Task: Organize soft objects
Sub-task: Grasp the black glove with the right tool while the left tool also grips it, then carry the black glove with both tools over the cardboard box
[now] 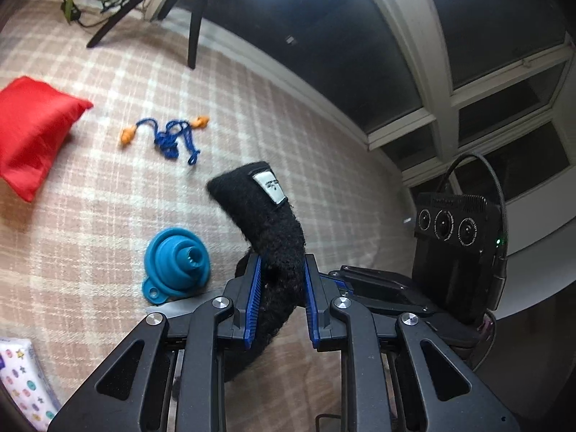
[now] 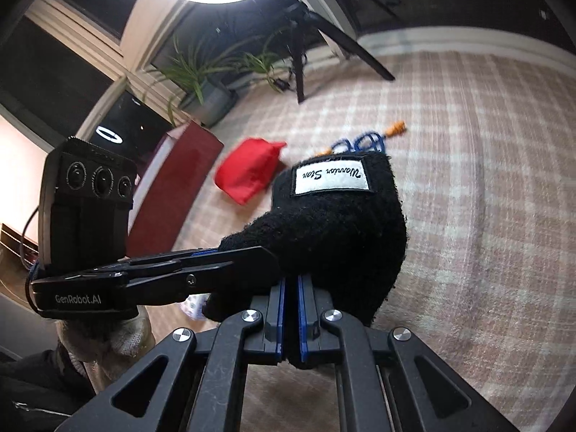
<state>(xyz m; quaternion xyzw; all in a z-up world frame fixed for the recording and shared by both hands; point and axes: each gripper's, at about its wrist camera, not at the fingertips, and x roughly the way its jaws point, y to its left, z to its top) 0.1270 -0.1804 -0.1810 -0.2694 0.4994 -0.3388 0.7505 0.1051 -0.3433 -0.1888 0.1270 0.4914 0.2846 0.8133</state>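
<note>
A black fleece headband (image 1: 273, 237) with a white label is held up above the plaid cloth by both grippers. My left gripper (image 1: 282, 273) is shut on one part of it. My right gripper (image 2: 291, 284) is shut on the other part, where the label reads in script (image 2: 331, 176). The left gripper's body shows in the right wrist view (image 2: 144, 273), and the right gripper's body in the left wrist view (image 1: 453, 252). A red cushion (image 1: 32, 133) lies on the cloth at the left; it also shows in the right wrist view (image 2: 252, 171).
A blue collapsible funnel (image 1: 176, 262) and orange earplugs on a blue cord (image 1: 169, 136) lie on the plaid cloth (image 1: 90, 216). A tissue pack (image 1: 21, 385) sits at the lower left. A tripod (image 2: 302, 54), plants (image 2: 201, 72), a dark red box (image 2: 172, 183) and windows stand beyond.
</note>
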